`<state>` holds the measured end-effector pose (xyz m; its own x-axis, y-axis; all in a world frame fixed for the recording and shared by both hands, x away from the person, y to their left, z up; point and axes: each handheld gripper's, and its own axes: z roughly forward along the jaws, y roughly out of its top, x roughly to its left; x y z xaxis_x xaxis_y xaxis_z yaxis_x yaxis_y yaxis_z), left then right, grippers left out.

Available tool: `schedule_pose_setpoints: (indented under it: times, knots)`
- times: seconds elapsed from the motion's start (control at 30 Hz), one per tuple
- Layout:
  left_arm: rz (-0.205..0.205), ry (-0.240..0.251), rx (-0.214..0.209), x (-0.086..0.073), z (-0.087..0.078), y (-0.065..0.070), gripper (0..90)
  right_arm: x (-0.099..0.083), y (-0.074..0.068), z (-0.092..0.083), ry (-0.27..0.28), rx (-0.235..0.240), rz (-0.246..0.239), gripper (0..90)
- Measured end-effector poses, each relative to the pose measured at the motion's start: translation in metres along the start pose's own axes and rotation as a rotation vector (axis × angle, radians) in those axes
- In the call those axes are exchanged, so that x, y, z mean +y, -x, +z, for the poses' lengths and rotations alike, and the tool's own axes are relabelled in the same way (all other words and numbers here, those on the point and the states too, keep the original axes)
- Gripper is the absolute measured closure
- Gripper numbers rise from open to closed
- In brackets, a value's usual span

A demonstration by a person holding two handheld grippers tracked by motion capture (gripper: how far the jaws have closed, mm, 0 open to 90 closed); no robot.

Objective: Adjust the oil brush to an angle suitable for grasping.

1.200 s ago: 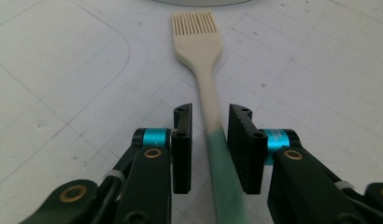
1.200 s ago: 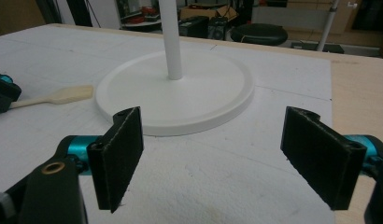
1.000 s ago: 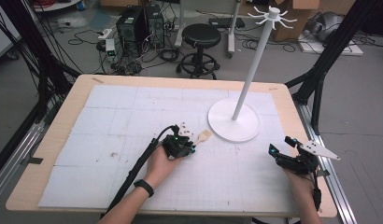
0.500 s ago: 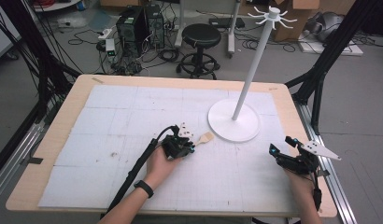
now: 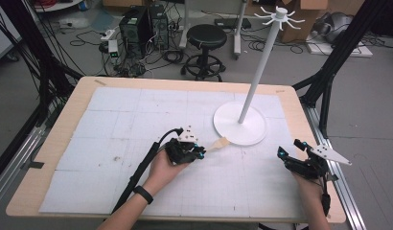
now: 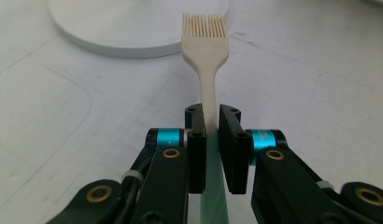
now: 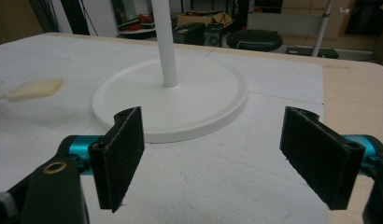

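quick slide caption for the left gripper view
Left tongs shut on a cream silicone brush, bristles pointing at the stand's white base.

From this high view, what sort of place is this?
Likely a robotics lab or data-collection workshop: computer towers and loose cables on the floor, black frame struts around the table, a stool behind it.

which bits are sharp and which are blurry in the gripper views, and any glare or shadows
Left gripper view: the left gripper, shut on the brush, is sharp, and the bristles and the stand base go soft. Right gripper view: the right gripper looks crisp and the brush at the left edge is smeared. High view: even light, no glare, faint shadows on the table.
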<state>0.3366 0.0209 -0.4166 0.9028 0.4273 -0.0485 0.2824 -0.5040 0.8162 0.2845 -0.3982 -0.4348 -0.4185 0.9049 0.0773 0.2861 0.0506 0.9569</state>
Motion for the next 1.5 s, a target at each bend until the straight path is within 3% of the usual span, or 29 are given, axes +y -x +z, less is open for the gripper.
schedule_pose_setpoints:
  times: [0.13, 0.43, 0.67, 0.8, 1.0, 1.33, 1.5]
  knots:
    - [0.034, -0.002, -0.060, 0.006, 0.007, 0.011, 81.9, 0.000, 0.000, 0.000, 0.002, -0.001, -0.005, 21.5]
    - [0.102, -0.013, -0.131, 0.015, 0.025, 0.031, 81.8, 0.002, 0.000, 0.000, 0.009, -0.003, -0.006, 21.5]
    - [0.169, -0.048, -0.197, 0.016, 0.046, 0.047, 81.8, 0.002, 0.000, -0.001, 0.009, -0.004, -0.004, 21.7]
    - [0.186, -0.066, -0.227, 0.016, 0.057, 0.054, 81.8, 0.002, -0.001, 0.000, 0.013, -0.002, -0.008, 21.7]
    - [0.205, -0.092, -0.247, 0.014, 0.067, 0.060, 81.7, 0.002, 0.000, 0.000, 0.008, -0.004, -0.008, 21.8]
    - [0.228, -0.099, -0.244, 0.012, 0.070, 0.061, 81.3, 0.002, -0.001, 0.000, 0.007, -0.001, -0.012, 21.9]
    - [0.216, -0.100, -0.245, 0.012, 0.070, 0.061, 78.7, 0.002, -0.001, 0.000, 0.003, 0.001, -0.008, 21.9]
